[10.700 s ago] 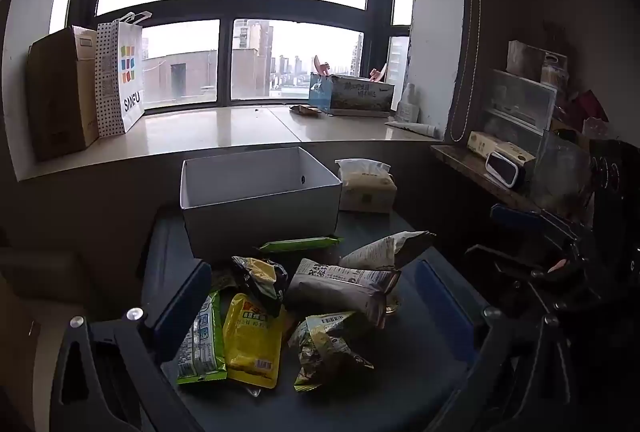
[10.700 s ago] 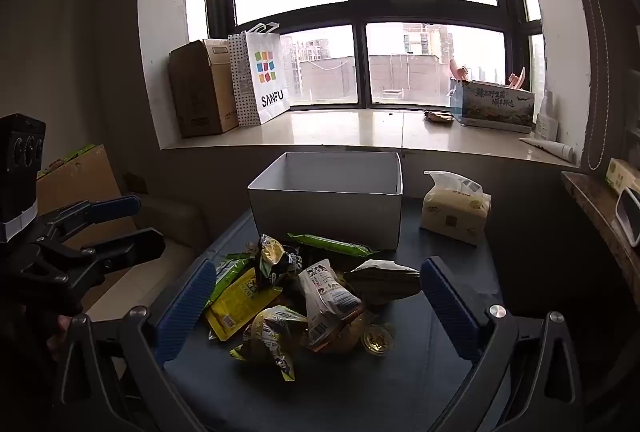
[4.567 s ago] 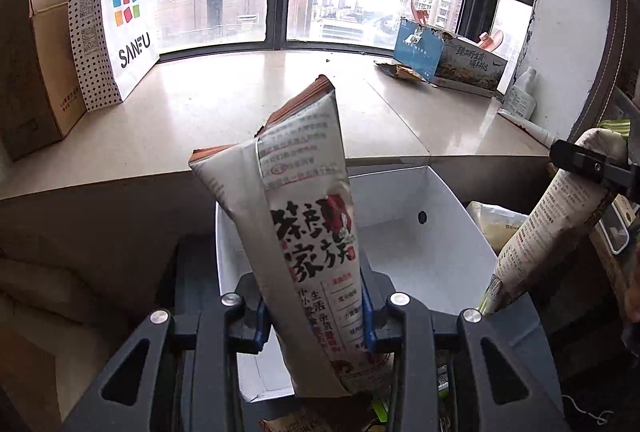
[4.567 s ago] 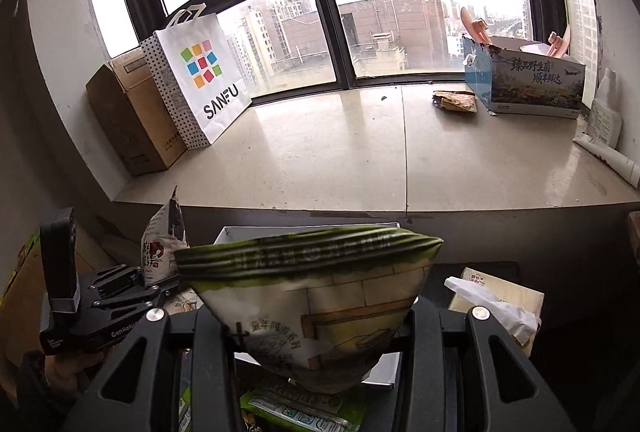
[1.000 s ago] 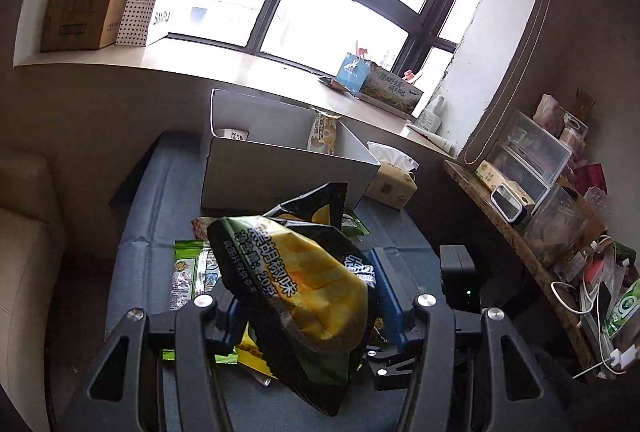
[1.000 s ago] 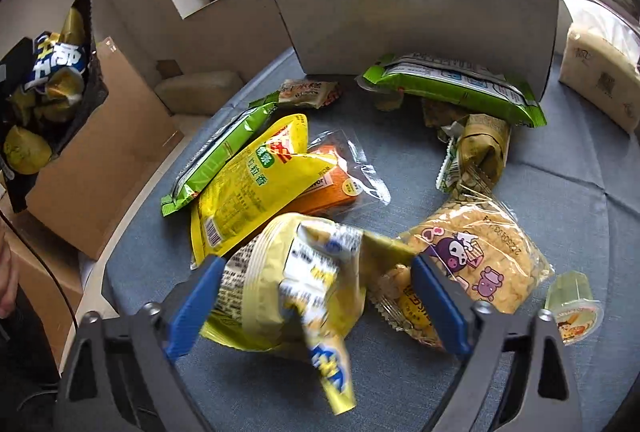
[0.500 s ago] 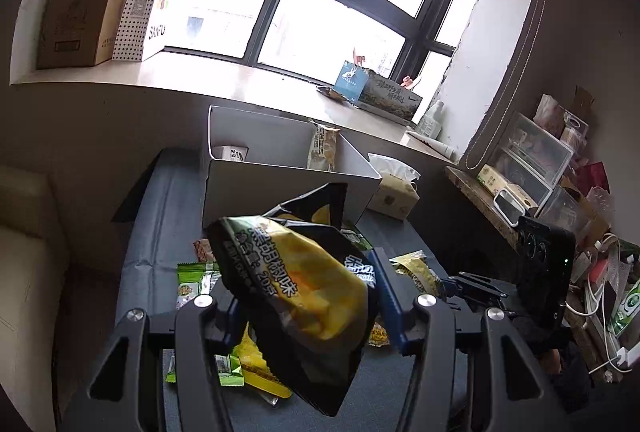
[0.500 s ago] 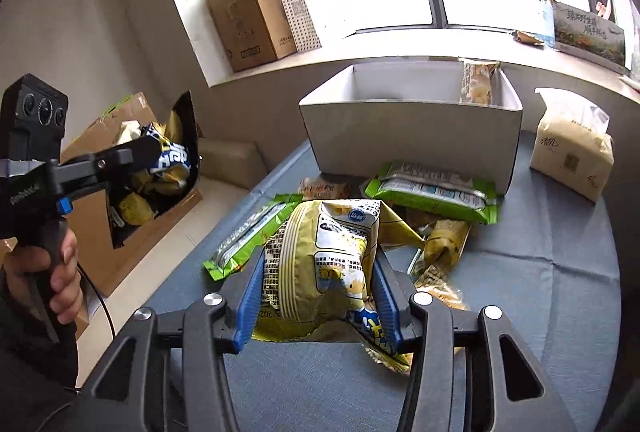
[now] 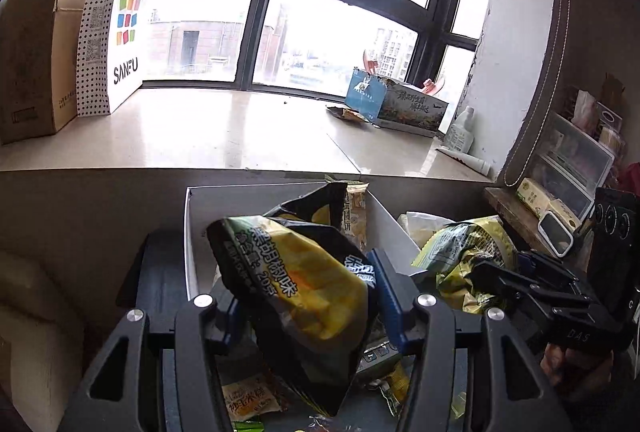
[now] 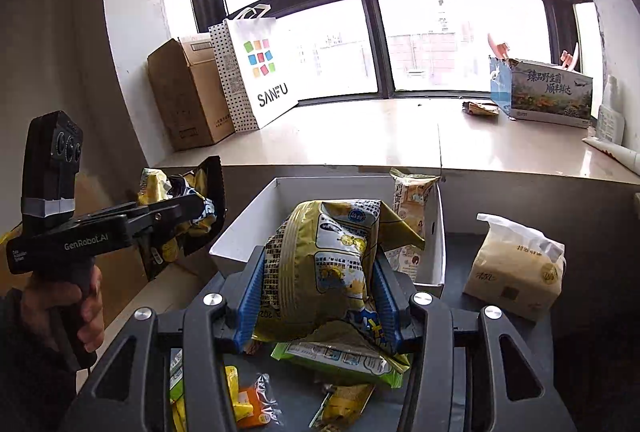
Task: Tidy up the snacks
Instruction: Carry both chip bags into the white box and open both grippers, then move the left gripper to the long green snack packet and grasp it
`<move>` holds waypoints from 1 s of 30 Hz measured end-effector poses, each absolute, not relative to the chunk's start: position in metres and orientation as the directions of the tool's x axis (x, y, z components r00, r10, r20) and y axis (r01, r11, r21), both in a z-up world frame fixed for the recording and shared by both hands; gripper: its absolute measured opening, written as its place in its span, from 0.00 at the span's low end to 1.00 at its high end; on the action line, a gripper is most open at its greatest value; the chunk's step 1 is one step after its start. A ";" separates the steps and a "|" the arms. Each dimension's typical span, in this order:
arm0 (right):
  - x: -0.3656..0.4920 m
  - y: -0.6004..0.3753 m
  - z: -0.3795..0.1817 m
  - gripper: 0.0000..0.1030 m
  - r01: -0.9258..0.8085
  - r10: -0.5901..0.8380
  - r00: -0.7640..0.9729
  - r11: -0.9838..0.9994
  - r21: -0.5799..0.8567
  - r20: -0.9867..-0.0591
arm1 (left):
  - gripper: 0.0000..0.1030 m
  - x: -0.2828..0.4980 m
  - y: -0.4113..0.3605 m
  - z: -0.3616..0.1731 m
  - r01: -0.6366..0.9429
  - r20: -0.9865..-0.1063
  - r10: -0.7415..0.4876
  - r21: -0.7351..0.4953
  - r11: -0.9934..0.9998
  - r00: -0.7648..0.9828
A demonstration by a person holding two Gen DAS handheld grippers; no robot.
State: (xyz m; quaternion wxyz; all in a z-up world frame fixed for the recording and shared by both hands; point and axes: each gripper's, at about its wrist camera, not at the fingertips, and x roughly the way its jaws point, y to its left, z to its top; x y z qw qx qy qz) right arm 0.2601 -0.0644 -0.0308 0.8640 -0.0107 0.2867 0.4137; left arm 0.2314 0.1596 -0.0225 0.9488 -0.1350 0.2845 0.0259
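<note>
Daylight from a dark-framed window falls on a glossy beige stone sill (image 10: 360,136), which carries a brown corrugated cardboard carton (image 10: 188,92), a white paper shopping bag with dotted sides and coloured squares (image 10: 256,72), and a blue printed carton (image 10: 544,92). Below the sill, a dark grey fabric-covered worktop (image 10: 460,244) bears an open rectangular white cardboard box (image 10: 248,228); one slim beige snack packet (image 10: 412,200) stands upright inside it against the far wall. Just right of the box rests a soft, pillow-shaped pack of tissues in crinkled clear film (image 10: 516,268).

Left gripper (image 9: 308,296): black frame, blue ribbed pads; its fingers are clenched on a puffy black-and-yellow foil crisp bag (image 9: 296,272), held raised in front of the box. Right gripper (image 10: 316,296): same build; its fingers grasp a crumpled yellow-green plastic snack bag with blue print (image 10: 328,264), also raised, near the box's front wall.

Flat loose packets lie on the worktop under the right gripper: a green-edged wrapper (image 10: 340,360), an orange sachet in clear film (image 10: 256,404) and a small olive-yellow pouch (image 10: 344,404). A person's hand (image 10: 64,308) grips the handle of the left tool.
</note>
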 end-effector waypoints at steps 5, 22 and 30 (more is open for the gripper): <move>0.327 -0.040 -0.029 0.53 -0.684 0.679 0.492 0.688 0.241 -0.545 | 0.59 0.279 0.181 -0.040 -0.180 -0.603 0.015 -0.213 0.960 0.797; 0.313 -0.077 -0.030 1.00 -0.649 0.719 0.502 0.681 0.341 -0.480 | 1.00 0.222 0.170 -0.033 -0.203 -0.590 0.066 -0.168 0.965 0.804; 0.221 -0.117 -0.020 1.00 -0.757 0.798 0.432 0.574 0.312 -0.421 | 1.00 0.131 0.130 -0.014 -0.124 -0.522 0.008 -0.186 0.975 0.853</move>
